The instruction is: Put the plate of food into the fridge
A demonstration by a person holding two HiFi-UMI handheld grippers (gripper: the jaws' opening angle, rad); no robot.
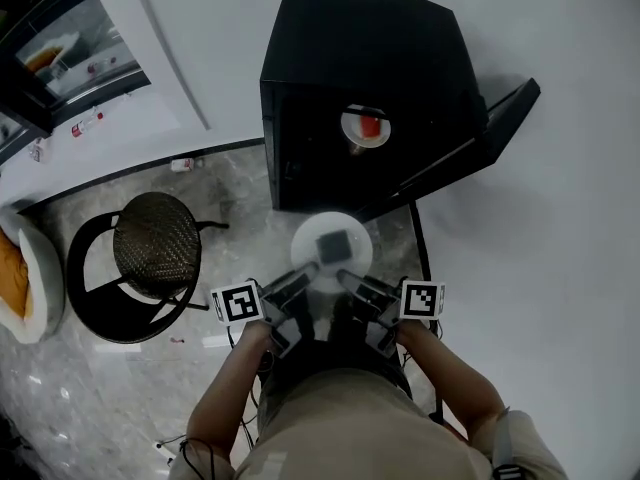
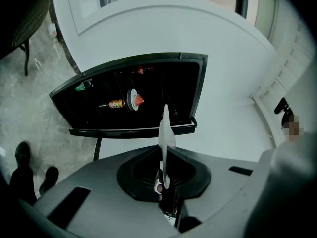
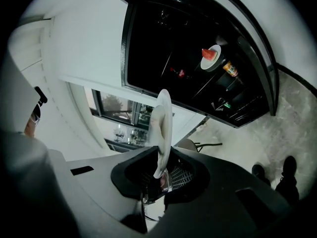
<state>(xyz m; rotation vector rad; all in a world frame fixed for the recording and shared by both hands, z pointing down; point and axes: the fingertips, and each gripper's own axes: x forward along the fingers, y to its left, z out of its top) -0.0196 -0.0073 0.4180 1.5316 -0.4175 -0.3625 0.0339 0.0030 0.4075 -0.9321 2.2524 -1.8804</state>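
Note:
I hold a white plate [image 1: 310, 245] with a dark square piece of food [image 1: 332, 240] level in front of me, one gripper on each side. My left gripper [image 1: 305, 280] is shut on its near-left rim, and my right gripper [image 1: 349, 280] is shut on its near-right rim. In the left gripper view the plate [image 2: 165, 133] stands edge-on between that gripper's [image 2: 163, 182] jaws. The right gripper view likewise shows the plate [image 3: 164, 128] edge-on in its gripper [image 3: 161, 175]. Ahead stands the black fridge [image 1: 360, 58] with its door [image 1: 485, 133] swung open to the right.
Inside the fridge sits another plate with red food [image 1: 366, 126], beside a bottle [image 2: 115, 103] on the shelf. A round wicker chair [image 1: 155, 240] stands on the marble floor at the left, and an orange-and-white cushion [image 1: 25, 278] lies at the far left. White wall rises behind the fridge.

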